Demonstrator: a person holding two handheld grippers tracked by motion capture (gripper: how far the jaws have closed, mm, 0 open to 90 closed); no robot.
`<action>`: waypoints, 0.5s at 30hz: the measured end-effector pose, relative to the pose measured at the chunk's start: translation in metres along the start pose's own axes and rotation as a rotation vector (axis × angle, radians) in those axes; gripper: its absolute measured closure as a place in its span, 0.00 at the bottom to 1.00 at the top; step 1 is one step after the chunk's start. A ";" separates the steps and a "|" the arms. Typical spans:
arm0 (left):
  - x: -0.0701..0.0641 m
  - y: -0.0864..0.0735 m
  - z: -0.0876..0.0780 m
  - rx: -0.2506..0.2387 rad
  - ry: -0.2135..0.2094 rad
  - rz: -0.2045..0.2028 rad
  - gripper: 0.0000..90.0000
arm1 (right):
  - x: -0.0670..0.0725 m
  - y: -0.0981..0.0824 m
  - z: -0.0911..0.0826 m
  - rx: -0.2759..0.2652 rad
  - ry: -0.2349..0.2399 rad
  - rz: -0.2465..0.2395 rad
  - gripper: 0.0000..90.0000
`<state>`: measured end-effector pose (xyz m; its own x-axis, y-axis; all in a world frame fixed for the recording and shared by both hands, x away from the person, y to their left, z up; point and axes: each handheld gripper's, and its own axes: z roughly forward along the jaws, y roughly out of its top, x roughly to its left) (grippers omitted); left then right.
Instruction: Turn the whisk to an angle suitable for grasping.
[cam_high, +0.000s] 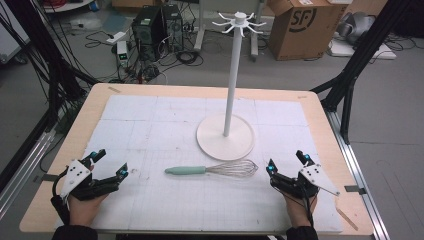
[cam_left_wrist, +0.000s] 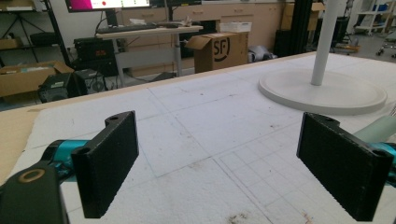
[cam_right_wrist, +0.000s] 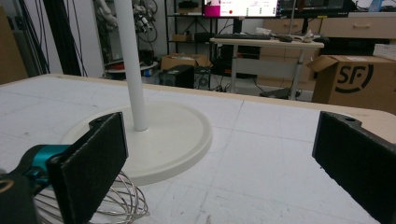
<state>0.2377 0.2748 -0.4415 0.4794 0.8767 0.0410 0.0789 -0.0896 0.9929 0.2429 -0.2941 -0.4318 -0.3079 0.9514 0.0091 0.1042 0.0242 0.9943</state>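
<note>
Whisk position: the whisk (cam_high: 212, 169) lies flat on the white mat of the desk (cam_high: 60, 150), between the two grippers and just in front of the round base of the white hook stand (cam_high: 226, 136), close to the base but apart from it.
Long axis: it runs left to right across the desk, roughly square to the way both grippers point, with the pale green handle (cam_high: 185, 170) toward the left and the wire balloon (cam_high: 235, 168) toward the right.
Left gripper: the left gripper (cam_high: 110, 164) rests low on the mat at the near left, jaws spread wide with nothing between them. In the left gripper view the handle's end (cam_left_wrist: 379, 129) peeks out beyond one jaw, outside the gap.
Right gripper: the right gripper (cam_high: 287, 163) sits at the near right, jaws likewise spread and empty. In the right gripper view the wires (cam_right_wrist: 119, 203) show low beside and behind one jaw, not inside the gap.
Nearer hand: the right gripper looks closer to the whisk, its inner jaw just beside the wire end; the left one is farther from the handle tip.
What the move turns on: as I judge it, whichever hand takes the whisk has to swing inward toward the middle, since the whisk lies off to the side of each pair of jaws rather than ahead of them. The handle is the firmer part to close on, which favours the left hand despite its longer reach.
</note>
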 end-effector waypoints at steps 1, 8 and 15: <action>0.000 0.000 0.000 0.000 -0.001 0.000 0.15 | 0.000 0.000 0.000 -0.002 0.001 -0.003 0.02; 0.000 0.000 0.000 0.001 0.000 0.001 0.15 | 0.001 0.001 -0.001 -0.009 0.011 -0.006 0.02; 0.001 0.000 0.000 0.005 0.001 0.004 0.15 | 0.001 0.000 0.000 -0.007 0.007 -0.004 0.02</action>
<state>0.2384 0.2752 -0.4417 0.4791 0.8766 0.0455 0.0811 -0.0959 0.9921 0.2424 -0.2932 -0.4313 -0.3154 0.9489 0.0055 0.0965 0.0263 0.9950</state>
